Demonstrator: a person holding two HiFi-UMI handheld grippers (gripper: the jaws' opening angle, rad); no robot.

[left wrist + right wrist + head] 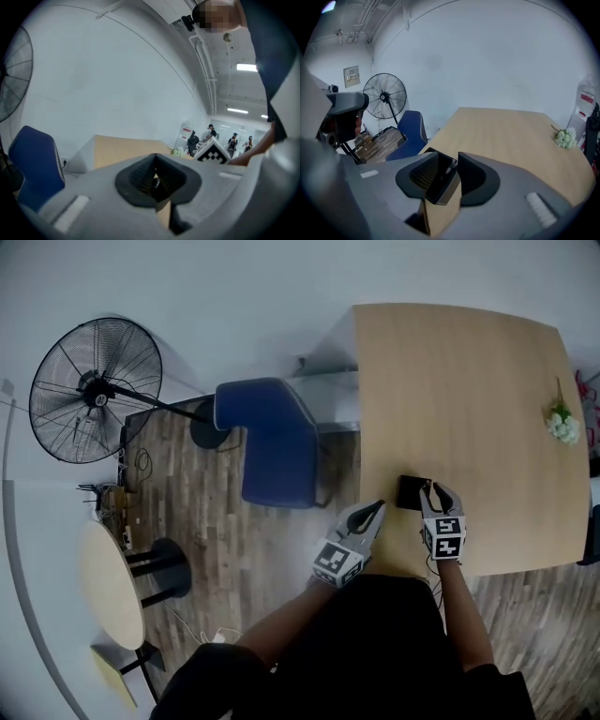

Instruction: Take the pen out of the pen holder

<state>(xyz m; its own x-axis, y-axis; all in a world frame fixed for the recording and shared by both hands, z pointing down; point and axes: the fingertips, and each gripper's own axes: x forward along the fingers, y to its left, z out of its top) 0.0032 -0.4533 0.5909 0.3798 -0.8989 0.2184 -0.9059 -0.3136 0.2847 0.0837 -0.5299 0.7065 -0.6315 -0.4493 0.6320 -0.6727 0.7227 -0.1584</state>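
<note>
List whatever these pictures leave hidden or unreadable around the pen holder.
- Pen: the right gripper view shows only its top end; the walls of the pen holder hide the rest. Head view: too small.
- Right gripper: its jaws straddle the holder; whether they press it cannot be told.
- Holder's right side, head view: covered by the right gripper.

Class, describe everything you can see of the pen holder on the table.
The pen holder is a small, black, square-sided box with an open top, seemingly plastic. It stands upright near the front edge of the wooden table. A slim pen leans inside it. The right claw straddles it, jaws apparently pressed against opposite sides.
</note>
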